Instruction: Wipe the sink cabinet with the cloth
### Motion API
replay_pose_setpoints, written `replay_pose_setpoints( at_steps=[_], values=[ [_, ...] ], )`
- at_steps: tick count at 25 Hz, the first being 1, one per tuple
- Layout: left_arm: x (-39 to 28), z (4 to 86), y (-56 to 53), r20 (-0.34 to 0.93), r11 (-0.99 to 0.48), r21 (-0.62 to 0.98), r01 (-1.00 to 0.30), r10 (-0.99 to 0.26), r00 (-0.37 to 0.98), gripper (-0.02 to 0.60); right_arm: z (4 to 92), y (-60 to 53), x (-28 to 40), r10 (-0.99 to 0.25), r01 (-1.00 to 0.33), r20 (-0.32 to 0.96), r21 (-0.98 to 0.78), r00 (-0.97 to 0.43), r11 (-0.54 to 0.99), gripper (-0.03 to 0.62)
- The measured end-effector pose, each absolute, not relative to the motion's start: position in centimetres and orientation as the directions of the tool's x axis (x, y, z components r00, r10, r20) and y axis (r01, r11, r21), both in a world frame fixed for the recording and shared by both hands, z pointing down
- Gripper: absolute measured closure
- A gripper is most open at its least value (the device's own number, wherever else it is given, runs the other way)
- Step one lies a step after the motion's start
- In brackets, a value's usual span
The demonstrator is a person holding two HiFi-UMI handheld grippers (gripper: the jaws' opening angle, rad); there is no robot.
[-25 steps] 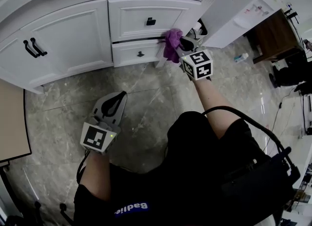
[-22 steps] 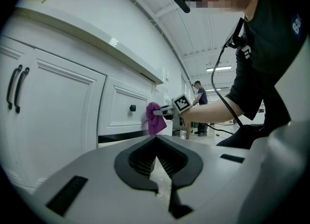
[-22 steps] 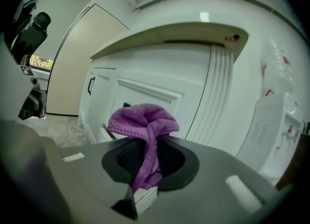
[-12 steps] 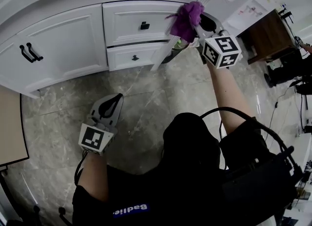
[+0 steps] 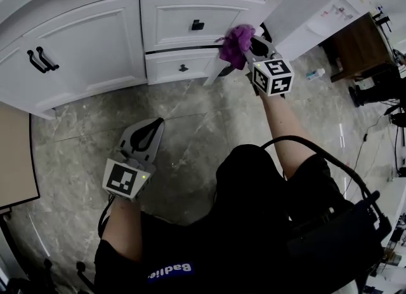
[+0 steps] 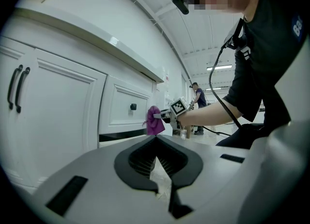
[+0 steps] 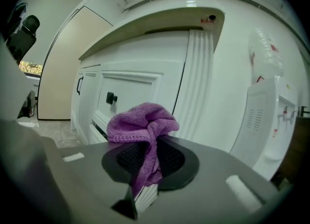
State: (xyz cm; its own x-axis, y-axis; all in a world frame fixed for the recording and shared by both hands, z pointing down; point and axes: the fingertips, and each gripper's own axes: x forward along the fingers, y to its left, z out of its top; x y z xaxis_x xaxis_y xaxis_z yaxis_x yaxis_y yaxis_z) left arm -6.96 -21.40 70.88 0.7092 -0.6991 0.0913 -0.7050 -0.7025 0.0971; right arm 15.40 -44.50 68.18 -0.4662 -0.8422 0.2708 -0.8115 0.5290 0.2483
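A white sink cabinet (image 5: pixel 95 39) with black handles runs across the top of the head view, and its fluted corner post (image 7: pixel 193 82) fills the right gripper view. My right gripper (image 5: pixel 248 50) is shut on a purple cloth (image 5: pixel 236 44), which bunches above the jaws (image 7: pixel 143 126) against the corner next to the upper drawer (image 5: pixel 190 23). My left gripper (image 5: pixel 149 135) hangs low over the marble floor, jaws shut with nothing between them (image 6: pixel 156 151). From the left gripper view the cloth (image 6: pixel 155 120) shows beside the drawers.
A lower drawer (image 5: pixel 181 68) stands slightly ajar beneath the upper one. A white appliance (image 7: pixel 271 116) is right of the cabinet corner. A dark wooden desk (image 5: pixel 355 45) and a small bottle (image 5: pixel 314 74) lie at the right. A beige panel (image 5: pixel 14 159) is at the left.
My right gripper with the cloth rose up the cabinet corner post, then came back down to drawer height. The left gripper has stayed put.
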Motion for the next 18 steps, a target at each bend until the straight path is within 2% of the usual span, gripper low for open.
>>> replay_pose_setpoints(
  at_steps=[8, 18],
  values=[
    [-6.5, 70.4, -21.0, 0.083, -0.711, 0.095, -0.696, -0.691, 0.718, 0.581, 75.6, -44.6, 15.0, -0.804, -0.797, 0.401, 0.24, -0.438, 0.554, 0.537],
    [-5.1, 69.2, -21.0, 0.078, -0.719, 0.107, -0.686, -0.682, 0.727, 0.581, 75.8, -43.5, 14.4, -0.784, -0.783, 0.405, 0.218, -0.471, 0.583, 0.537]
  ],
)
